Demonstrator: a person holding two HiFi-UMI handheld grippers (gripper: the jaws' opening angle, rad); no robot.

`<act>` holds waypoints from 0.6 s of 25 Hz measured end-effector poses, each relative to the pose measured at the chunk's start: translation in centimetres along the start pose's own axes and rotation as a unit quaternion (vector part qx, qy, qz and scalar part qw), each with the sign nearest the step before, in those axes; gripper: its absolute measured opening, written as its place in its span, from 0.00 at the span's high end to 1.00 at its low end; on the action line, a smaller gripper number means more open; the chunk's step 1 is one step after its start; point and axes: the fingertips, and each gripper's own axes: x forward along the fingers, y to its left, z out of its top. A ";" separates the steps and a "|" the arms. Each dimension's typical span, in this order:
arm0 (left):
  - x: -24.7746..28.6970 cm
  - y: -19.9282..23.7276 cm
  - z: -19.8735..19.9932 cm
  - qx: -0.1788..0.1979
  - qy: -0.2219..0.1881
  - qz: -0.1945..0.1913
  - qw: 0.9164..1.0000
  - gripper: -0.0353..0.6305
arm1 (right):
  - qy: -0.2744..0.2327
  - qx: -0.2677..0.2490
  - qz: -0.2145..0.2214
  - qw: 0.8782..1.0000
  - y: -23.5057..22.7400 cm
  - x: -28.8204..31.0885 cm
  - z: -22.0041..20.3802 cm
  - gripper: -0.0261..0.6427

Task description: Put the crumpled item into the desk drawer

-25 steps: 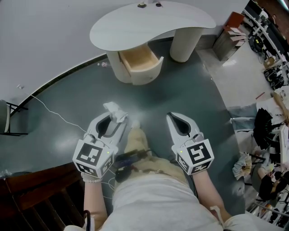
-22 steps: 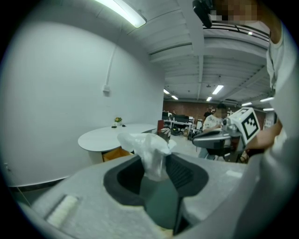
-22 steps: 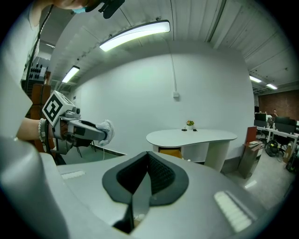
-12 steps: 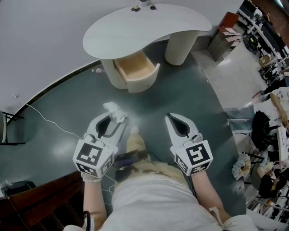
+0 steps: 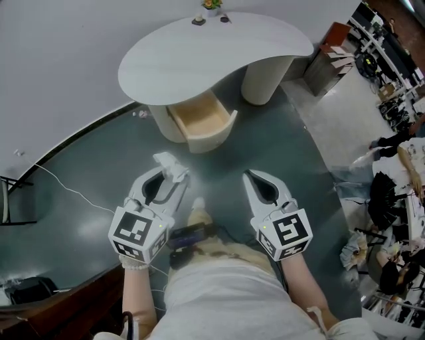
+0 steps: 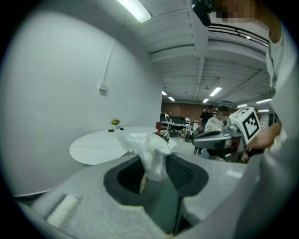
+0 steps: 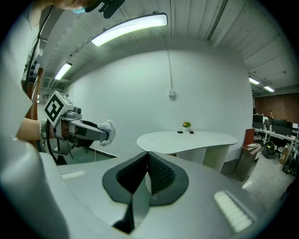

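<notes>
My left gripper (image 5: 174, 174) is shut on a crumpled white item (image 5: 169, 164) that sticks out past its tips; in the left gripper view the crumpled item (image 6: 147, 150) fills the gap between the jaws. My right gripper (image 5: 249, 177) is shut and holds nothing, and in its own view the right gripper (image 7: 147, 156) has its jaws touching. Ahead stands a white curved desk (image 5: 212, 50) with its wooden drawer (image 5: 201, 121) pulled open and nothing visible inside. Both grippers hang over the dark green floor, well short of the drawer.
A white cable (image 5: 70, 189) trails over the floor at the left. A small plant (image 5: 211, 4) and two small objects sit on the desk's far edge. A cabinet (image 5: 332, 50) stands right of the desk. Cluttered racks (image 5: 392, 192) line the right side.
The desk and drawer have shifted slightly in the head view as the person moves. Both grippers keep the same pose, the left still holding the crumpled item.
</notes>
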 end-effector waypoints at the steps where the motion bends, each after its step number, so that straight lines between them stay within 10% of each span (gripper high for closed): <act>1: 0.4 0.5 0.2 0.000 0.000 -0.003 1.000 0.74 | 0.000 0.000 -0.002 1.000 -0.3 0.5 0.3 0.95; 15: 4.9 6.9 2.9 0.007 -0.004 -0.035 0.999 0.74 | 0.008 0.006 -0.033 0.999 -2.9 6.8 2.8 0.95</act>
